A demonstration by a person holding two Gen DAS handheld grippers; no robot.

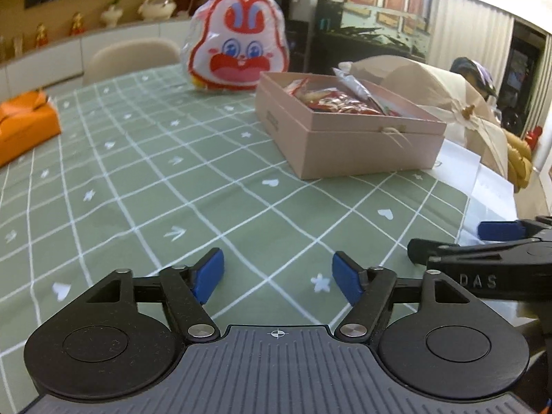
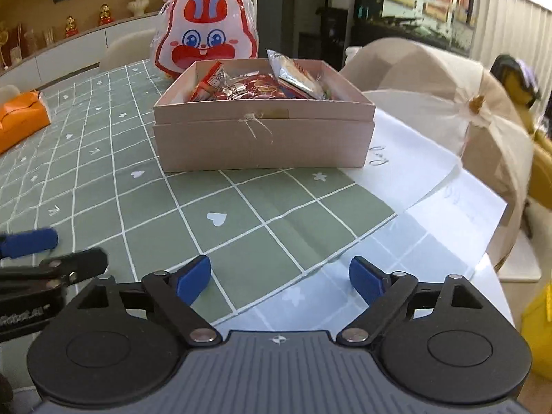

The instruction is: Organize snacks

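Pink cardboard box [image 2: 264,138] sits on the green checked tablecloth [image 2: 241,214], packed with red snack packets [image 2: 255,89] and a silver wrapper [image 2: 293,74]. Behind the box stands a rabbit-face bag [image 2: 207,39]. Well short of the box, the left gripper [image 1: 277,276] and right gripper [image 2: 280,279] hover side by side, low and level over the cloth, fingers spread wide, holding nothing.

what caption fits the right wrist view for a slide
Open right gripper faces a pink box filled with snack packets on a green checked tablecloth.
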